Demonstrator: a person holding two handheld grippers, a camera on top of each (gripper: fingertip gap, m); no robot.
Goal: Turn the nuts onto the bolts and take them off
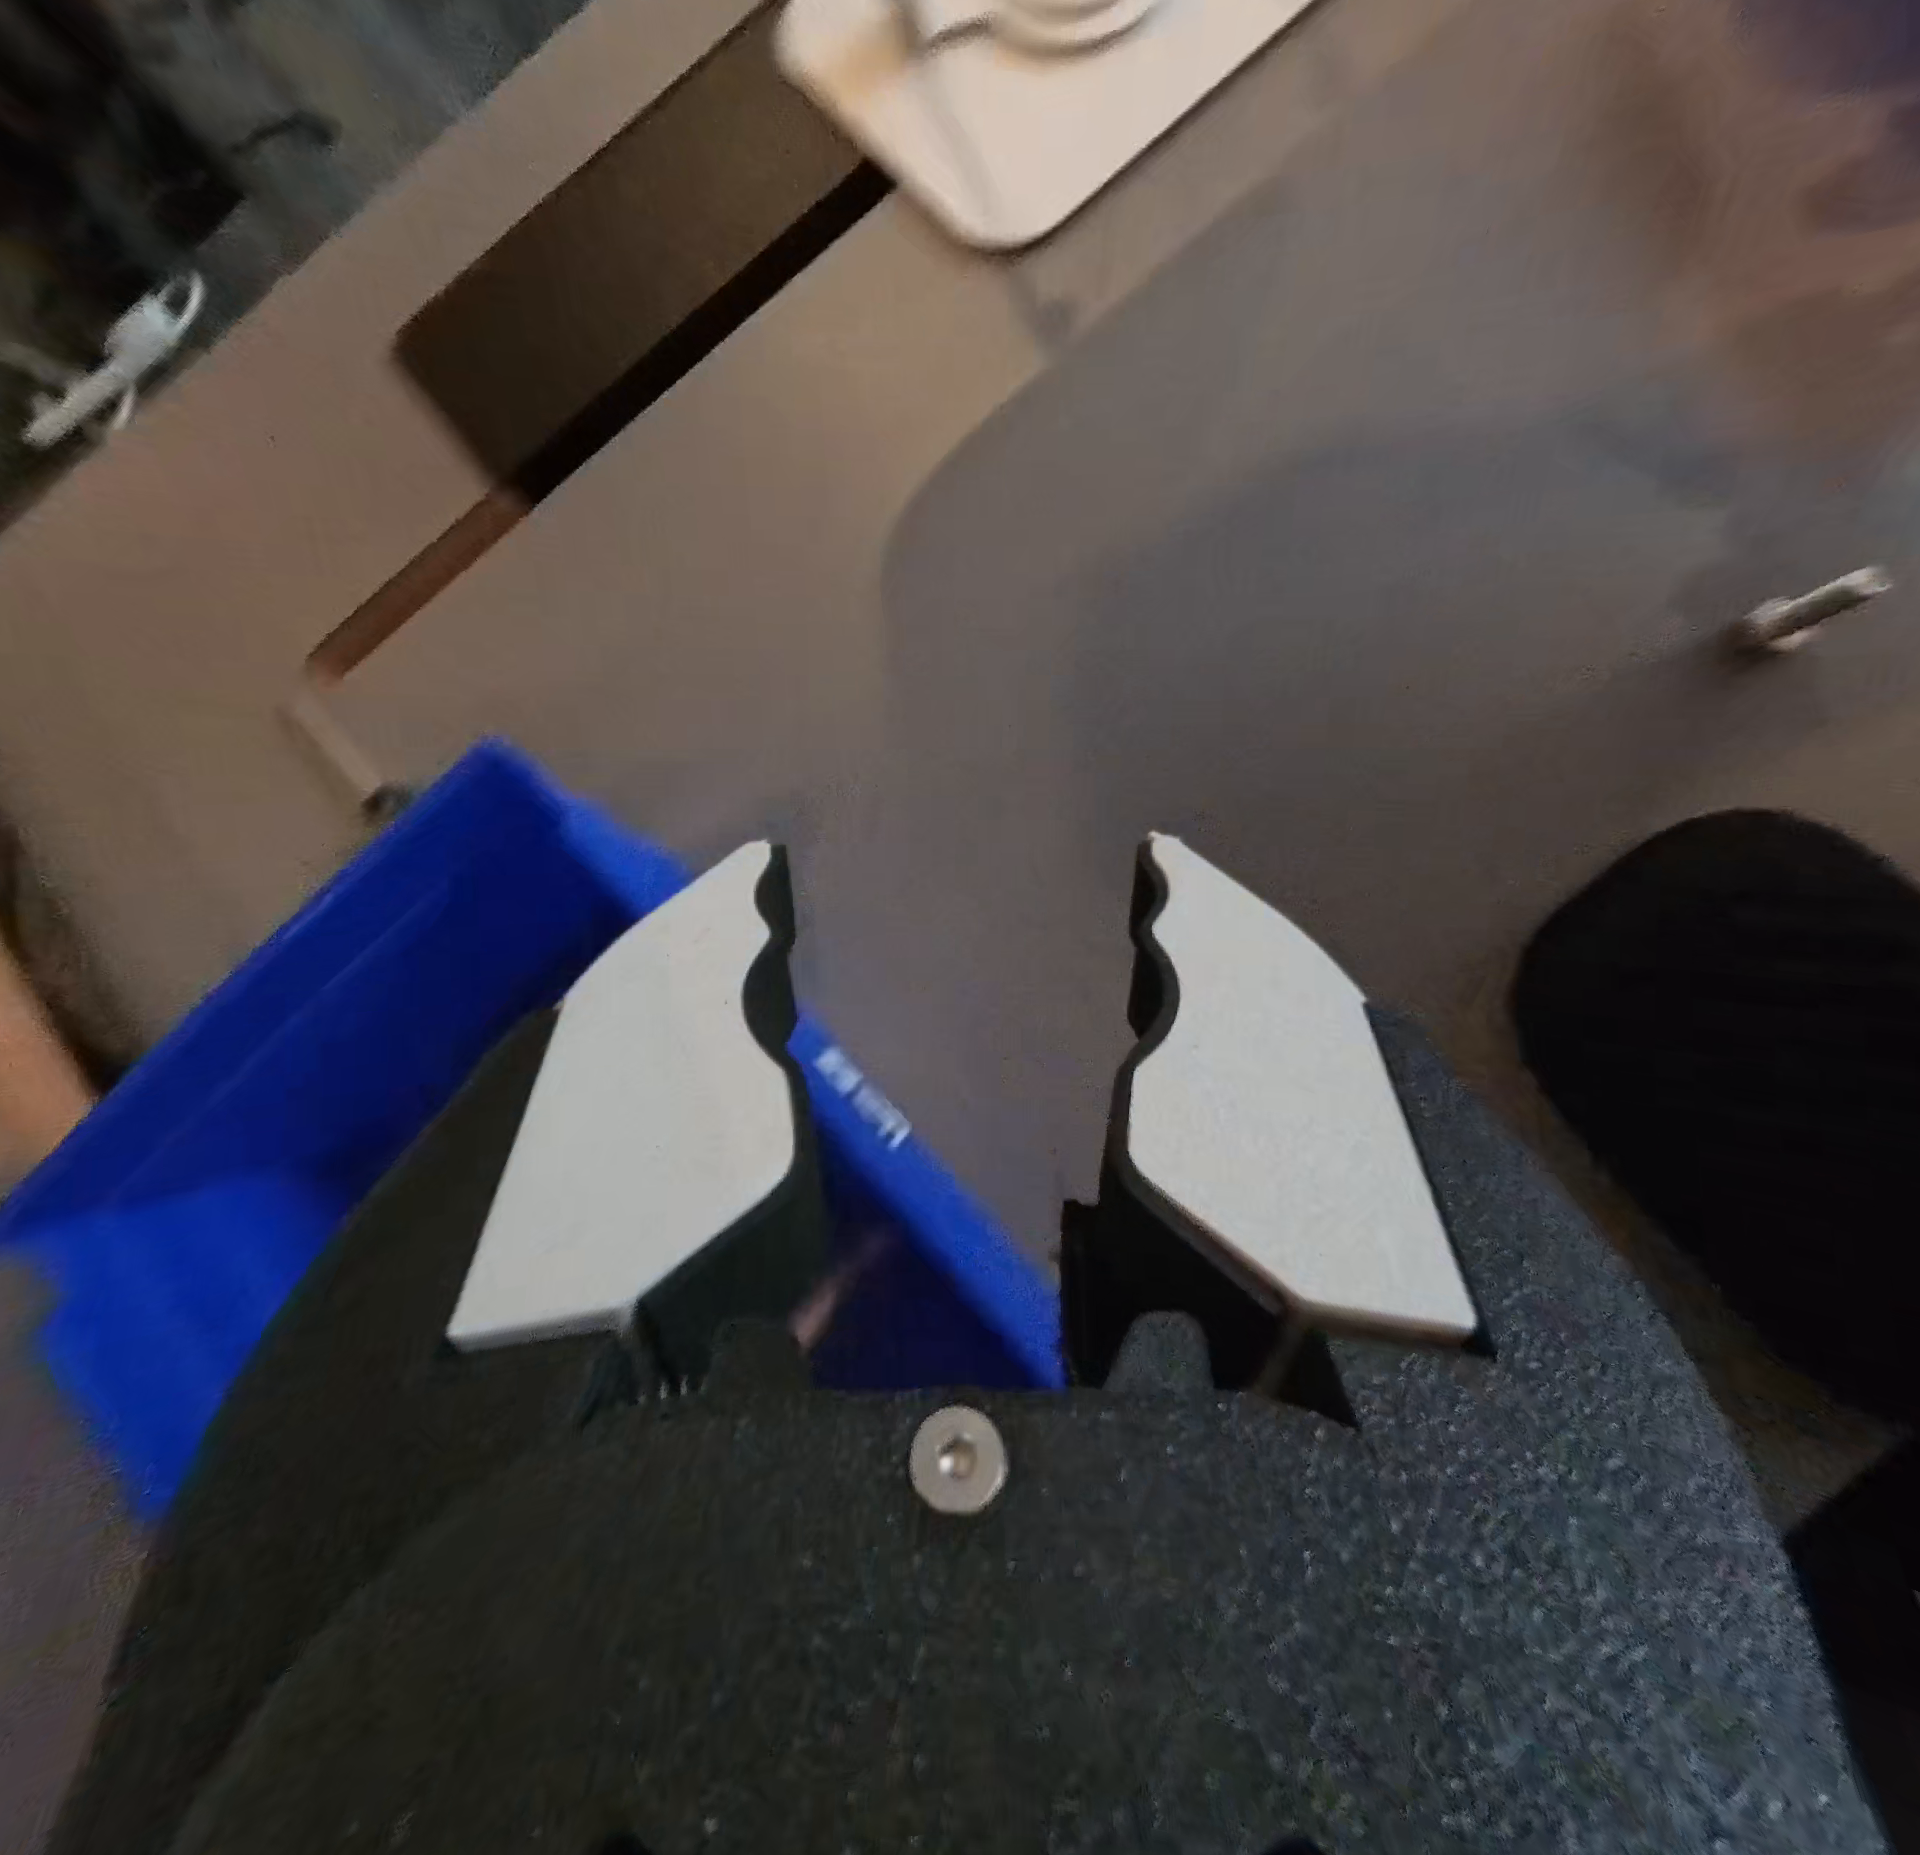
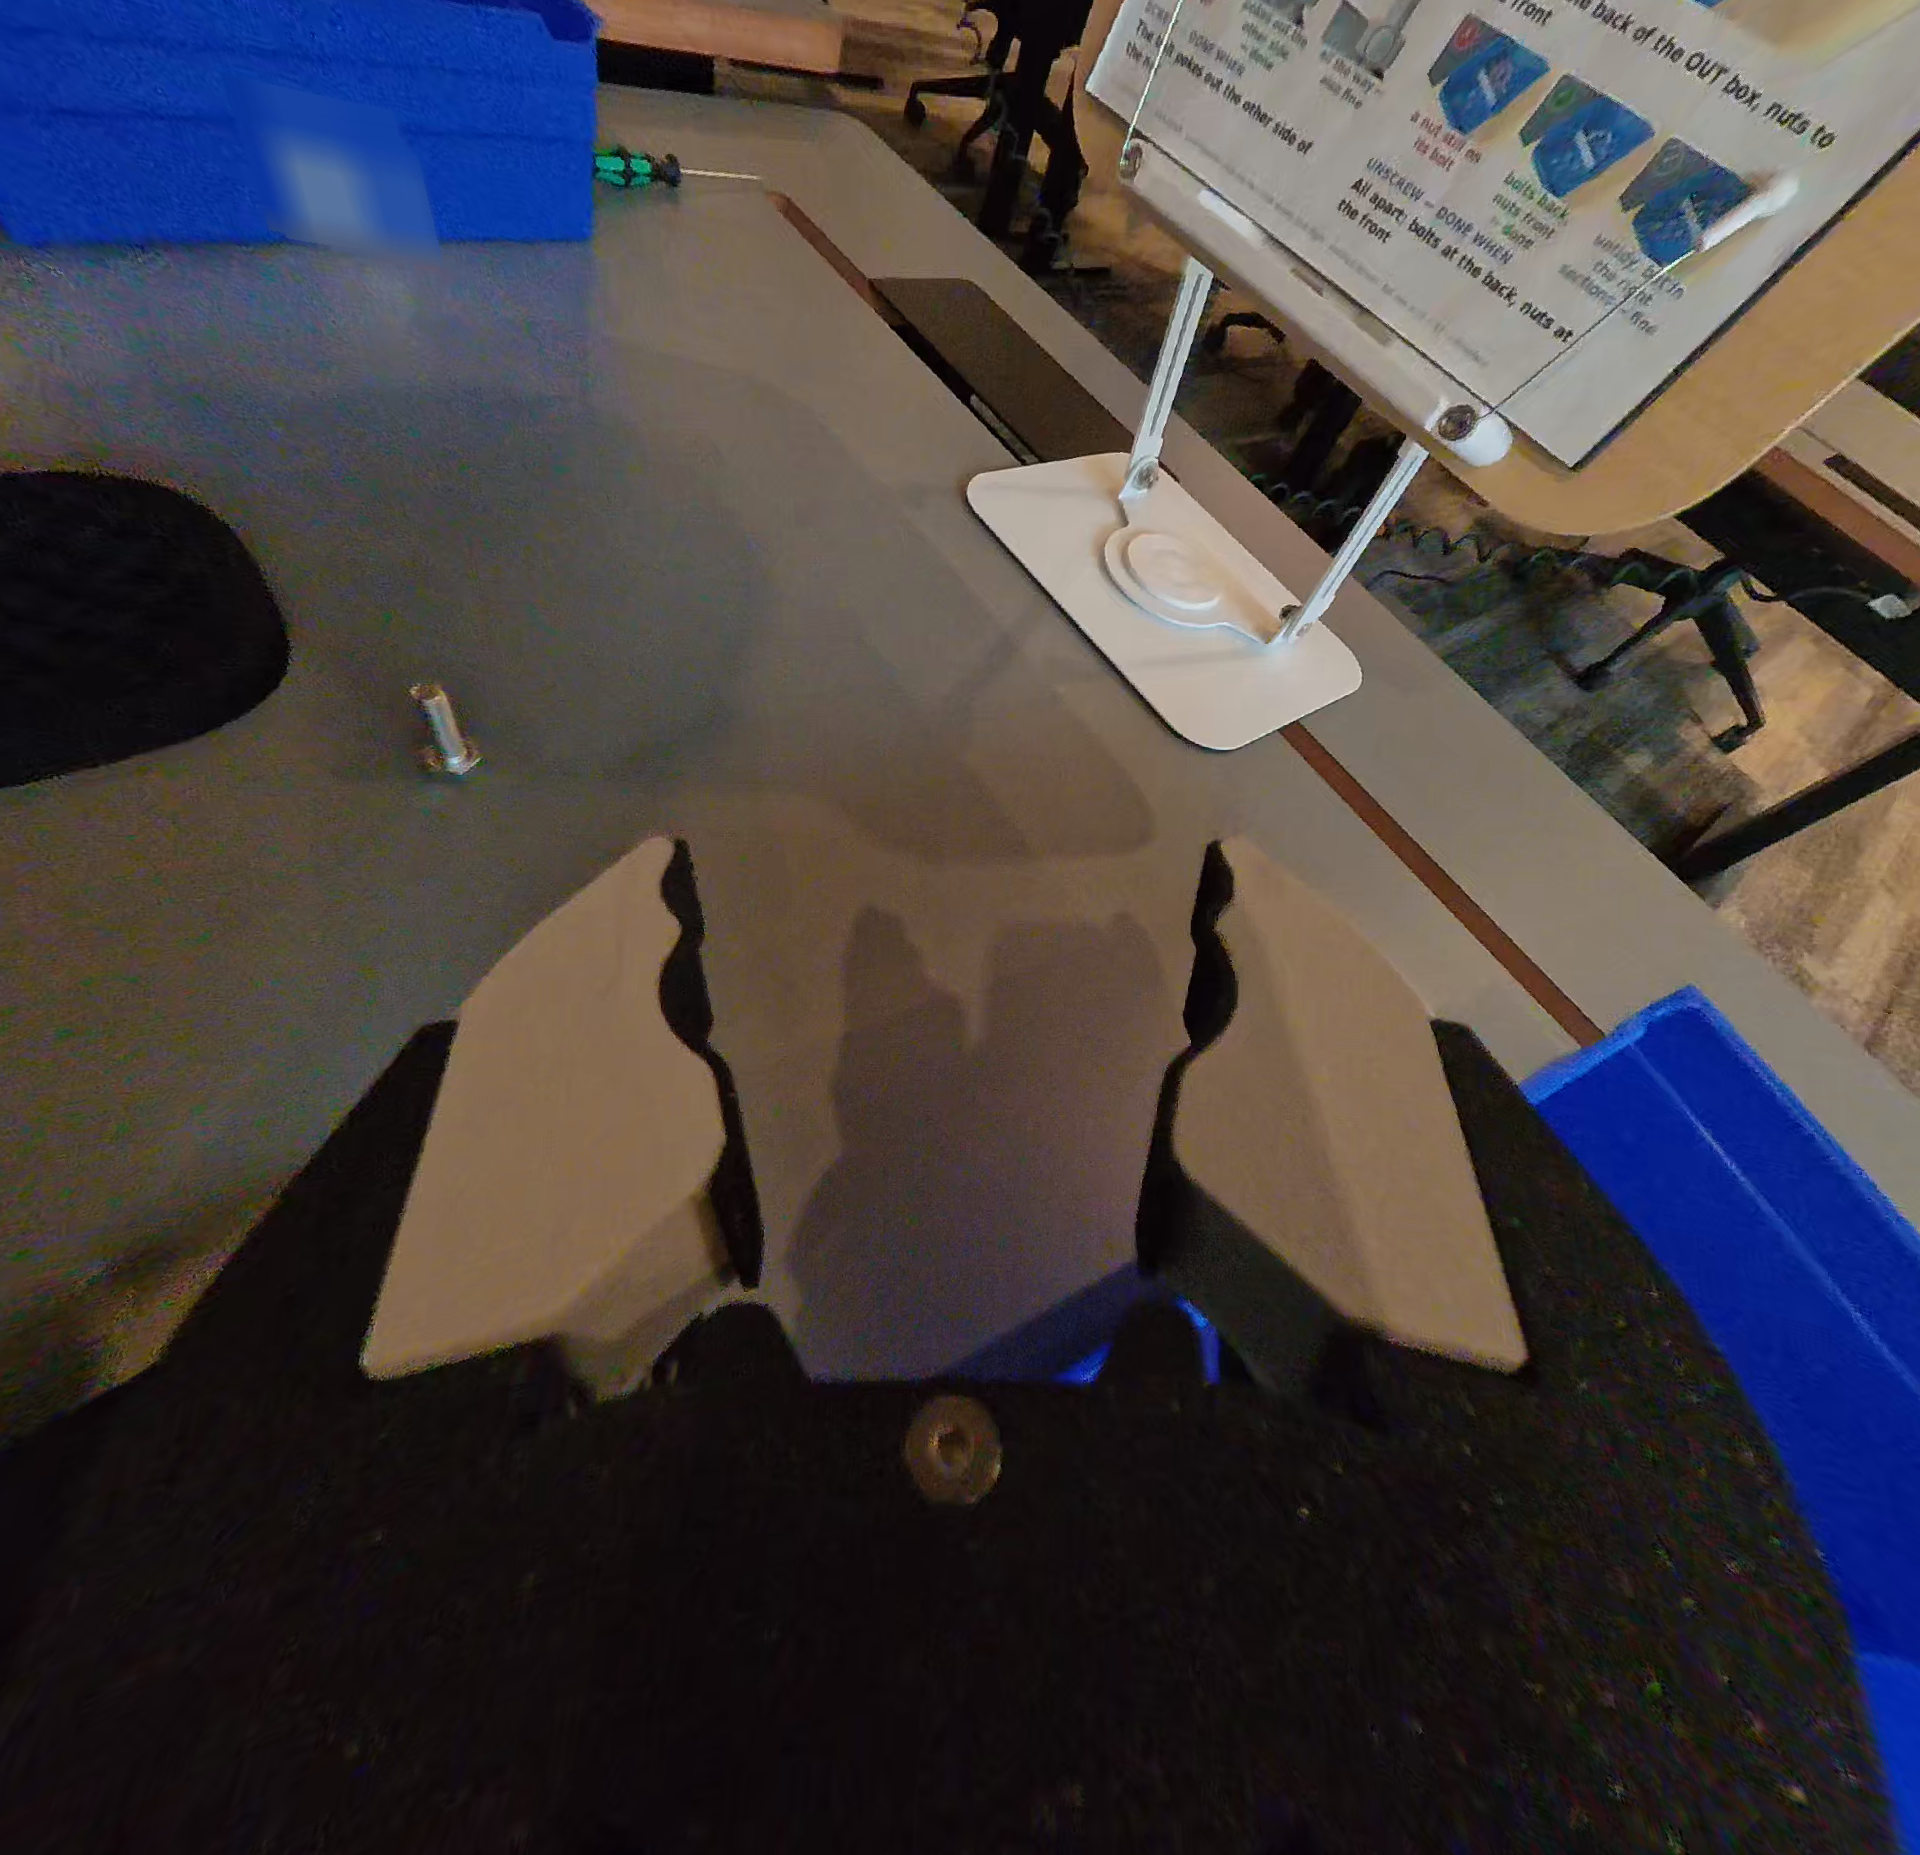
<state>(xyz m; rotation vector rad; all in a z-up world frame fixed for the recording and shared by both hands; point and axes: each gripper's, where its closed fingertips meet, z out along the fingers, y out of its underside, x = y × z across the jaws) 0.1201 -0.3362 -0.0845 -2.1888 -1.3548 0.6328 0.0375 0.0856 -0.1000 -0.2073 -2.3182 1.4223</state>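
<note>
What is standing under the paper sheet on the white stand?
Under the sheet, two thin legs join a flat white base on the grey table. Nothing else lies on the base. The sheet's back is hidden.

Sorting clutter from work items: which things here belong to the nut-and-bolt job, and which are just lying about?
Job:
bolt standing on its head
blue bins
both tongs, open and empty

Lying about:
green-handled screwdriver
white stand with its sheet
black pad
</note>
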